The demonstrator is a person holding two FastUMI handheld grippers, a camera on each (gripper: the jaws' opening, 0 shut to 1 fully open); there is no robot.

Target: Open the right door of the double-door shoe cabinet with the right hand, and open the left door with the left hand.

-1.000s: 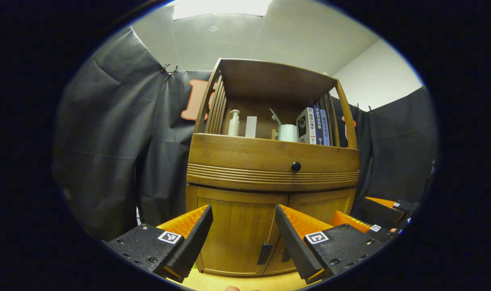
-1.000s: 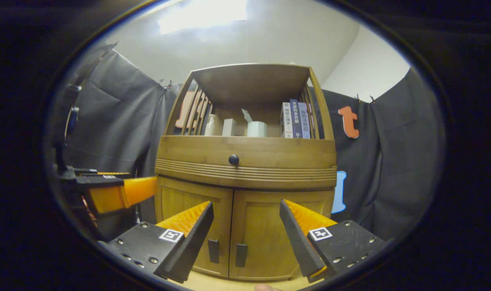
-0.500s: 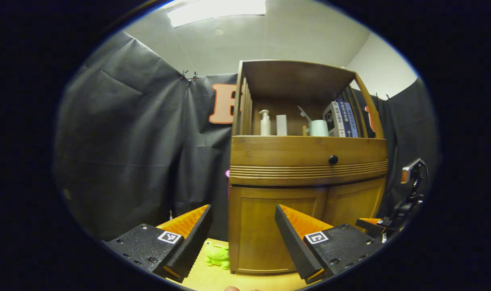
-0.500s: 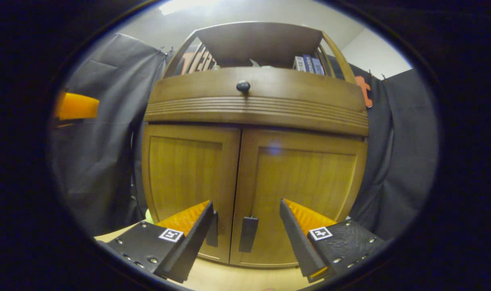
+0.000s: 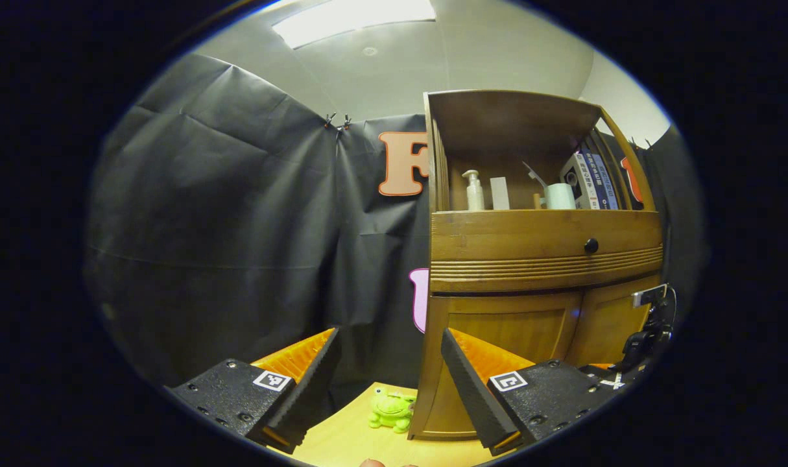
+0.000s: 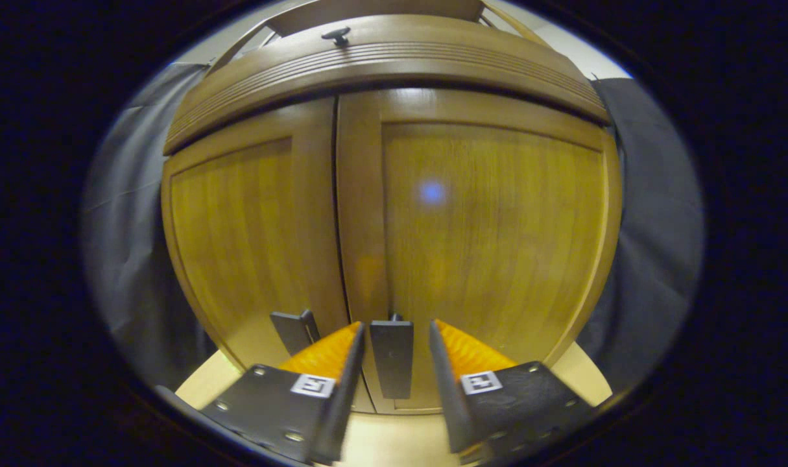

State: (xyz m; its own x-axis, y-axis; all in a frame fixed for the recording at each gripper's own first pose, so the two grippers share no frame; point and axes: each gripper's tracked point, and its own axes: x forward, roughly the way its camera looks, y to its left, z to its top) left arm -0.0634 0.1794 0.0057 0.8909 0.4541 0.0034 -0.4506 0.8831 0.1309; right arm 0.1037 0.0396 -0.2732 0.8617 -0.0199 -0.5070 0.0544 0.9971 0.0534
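Black cloth backs the shoe cabinet (image 5: 543,259) at three o'clock; green frog toy (image 5: 392,410) beside its base. Left gripper (image 5: 390,383) gapes empty. Right gripper (image 6: 394,383) straddles the right door handle (image 6: 392,357), jaws not clenched.

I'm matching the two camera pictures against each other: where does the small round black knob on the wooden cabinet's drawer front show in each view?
Left gripper view: the small round black drawer knob sits right of centre, on the wooden drawer front below the open shelf.
Right gripper view: the same knob sits at the very top, left of centre, above the two doors.
Shared landmark: the ribbed wooden band that runs just under the knob.
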